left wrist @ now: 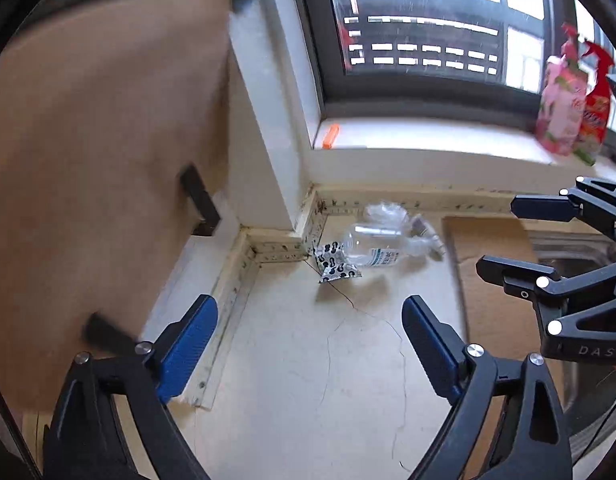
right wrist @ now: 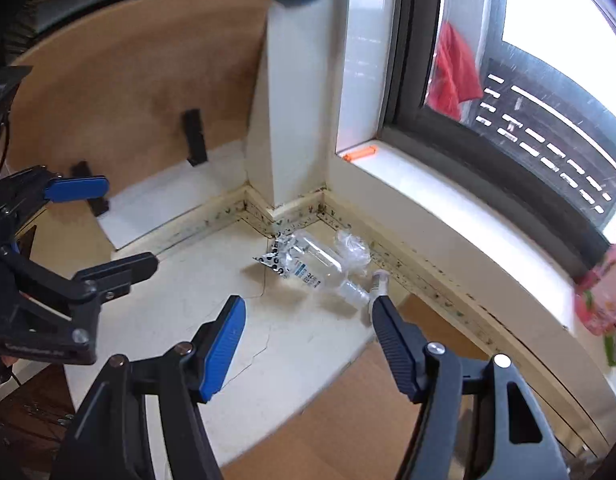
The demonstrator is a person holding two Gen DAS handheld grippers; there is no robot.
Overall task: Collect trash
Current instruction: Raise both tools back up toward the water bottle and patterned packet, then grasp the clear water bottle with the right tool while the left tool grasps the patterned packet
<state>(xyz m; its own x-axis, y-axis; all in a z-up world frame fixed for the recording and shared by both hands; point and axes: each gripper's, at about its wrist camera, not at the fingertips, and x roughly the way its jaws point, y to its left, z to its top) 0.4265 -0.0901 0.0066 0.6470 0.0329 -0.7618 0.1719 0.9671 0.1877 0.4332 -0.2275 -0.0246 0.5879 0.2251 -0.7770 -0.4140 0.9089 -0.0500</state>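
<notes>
Left wrist view: left tongs (left wrist: 310, 350) spread, empty; right tongs (right wrist: 303, 340) likewise. Clear plastic bottle (left wrist: 368, 246) and patterned wrapper (left wrist: 334, 266) at frame centre, in floor corner. Likely to skid against skirting if nudged off-centre.

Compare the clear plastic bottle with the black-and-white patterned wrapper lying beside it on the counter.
The clear plastic bottle is see-through, with a printed label; the patterned wrapper is opaque, white with black shapes. The bottle is rounded and long, lying on its side; the wrapper is flat, crumpled and smaller. Both lie on the counter in the corner below the windowsill, touching or nearly so, and no hand-held gripper holds either.
</notes>
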